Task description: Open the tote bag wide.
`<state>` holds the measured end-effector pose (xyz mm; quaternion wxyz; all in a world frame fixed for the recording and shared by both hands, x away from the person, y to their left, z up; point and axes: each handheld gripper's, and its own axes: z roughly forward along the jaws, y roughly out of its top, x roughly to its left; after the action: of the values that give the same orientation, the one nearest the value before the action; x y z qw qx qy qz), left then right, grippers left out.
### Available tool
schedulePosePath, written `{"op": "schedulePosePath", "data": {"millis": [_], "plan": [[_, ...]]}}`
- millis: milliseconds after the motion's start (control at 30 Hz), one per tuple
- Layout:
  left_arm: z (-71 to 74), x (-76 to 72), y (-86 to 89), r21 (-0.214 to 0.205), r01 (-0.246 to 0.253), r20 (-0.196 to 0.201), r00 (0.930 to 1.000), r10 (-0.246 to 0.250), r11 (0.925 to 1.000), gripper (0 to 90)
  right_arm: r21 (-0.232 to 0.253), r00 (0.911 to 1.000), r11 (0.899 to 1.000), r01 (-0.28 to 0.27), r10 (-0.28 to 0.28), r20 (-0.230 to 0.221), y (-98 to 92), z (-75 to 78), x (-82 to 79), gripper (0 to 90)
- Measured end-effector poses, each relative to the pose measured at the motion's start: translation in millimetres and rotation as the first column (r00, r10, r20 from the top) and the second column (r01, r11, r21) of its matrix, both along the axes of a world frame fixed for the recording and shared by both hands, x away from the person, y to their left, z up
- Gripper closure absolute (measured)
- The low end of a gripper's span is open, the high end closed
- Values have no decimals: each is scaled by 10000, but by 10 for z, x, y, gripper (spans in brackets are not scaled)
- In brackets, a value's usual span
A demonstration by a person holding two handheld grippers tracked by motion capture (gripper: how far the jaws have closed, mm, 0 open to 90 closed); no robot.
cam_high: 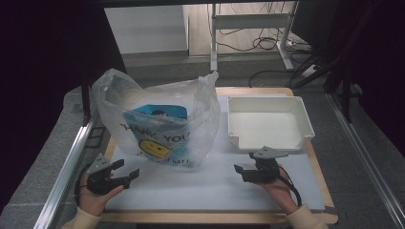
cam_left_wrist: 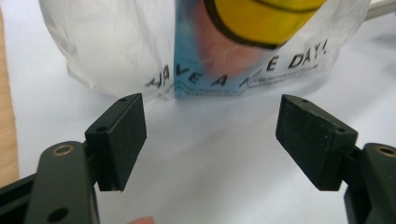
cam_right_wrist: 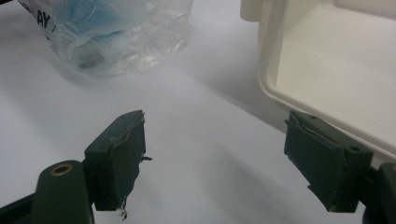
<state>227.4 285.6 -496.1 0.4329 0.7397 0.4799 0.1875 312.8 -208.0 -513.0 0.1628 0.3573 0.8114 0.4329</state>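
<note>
Nearest me, my left tool (cam_high: 128, 172) rests low at the near left of the tabletop (cam_high: 191, 191), which is covered with a smooth, matte white sheet over a pale wooden board. Its jaws are spread wide and grip nothing; in the left gripper view the tool (cam_left_wrist: 211, 135) shows two flat rectangular black pads (cam_left_wrist: 122, 140) with small screw holes, and bare white sheet lies between them. My right tool (cam_high: 239, 171) sits at the near right, held in my right hand (cam_high: 279, 188), and is likewise released, jaws wide apart. In the right gripper view the tool (cam_right_wrist: 215, 156) has worn pads (cam_right_wrist: 119, 156), the edges frayed with loose threads.

Just beyond the left tool stands the plastic bag (cam_high: 157, 124), thin, crinkled and translucent, slumped yet upright with its two handles sticking up. It carries a yellow smiley face and black block lettering, and a blue packet (cam_high: 155, 114) shows through the film. In the left gripper view the bag (cam_left_wrist: 112, 51) is straight ahead, near the jaws but apart from them, its bottom edge lying on the sheet.

Just beyond the right tool is a white tray (cam_high: 296, 114), rigid moulded plastic, rectangular with rounded corners and a rolled rim; the right gripper view shows the tray's (cam_right_wrist: 271, 79) near wall close to the right jaw.
</note>
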Motion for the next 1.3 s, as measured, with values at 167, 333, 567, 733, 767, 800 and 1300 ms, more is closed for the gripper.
{"op": "schedulePosePath", "data": {"millis": [167, 333, 567, 733, 767, 800, 1300], "plan": [[81, -12, 11, -55, -48, 197, 9998, 49, 10000, 250, 3, 10000, 10000, 48, -48, -58, -1, -6, 5, 206], [123, -15, 22, -139, -117, 193, 9997, 120, 9998, 251, 0, 9999, 10000, 71, -71, -102, 0, -6, 2, 206], [306, -26, 117, -478, -153, 320, 9993, 168, 9987, 242, 19, 9999, 9999, 106, -106, -109, 3, 12, -18, 206], [371, -15, 151, -548, -247, 420, 9988, 270, 9982, 241, 6, 9999, 10000, 63, -63, -106, 15, 5, -22, 206], [405, -9, 154, -538, -261, 477, 9985, 287, 9982, 240, 0, 9999, 10000, 48, -48, -113, 18, 6, -27, 206], [405, -9, 154, -538, -261, 477, 9985, 287, 9982, 240, 0, 9999, 10000, 48, -48, -113, 18, 6, -27, 206], [825, 69, 279, -604, -355, 1037, 9937, 416, 9975, 243, -27, 9999, 10000, 33, -33, -147, 20, 0, -26, 206]]}}
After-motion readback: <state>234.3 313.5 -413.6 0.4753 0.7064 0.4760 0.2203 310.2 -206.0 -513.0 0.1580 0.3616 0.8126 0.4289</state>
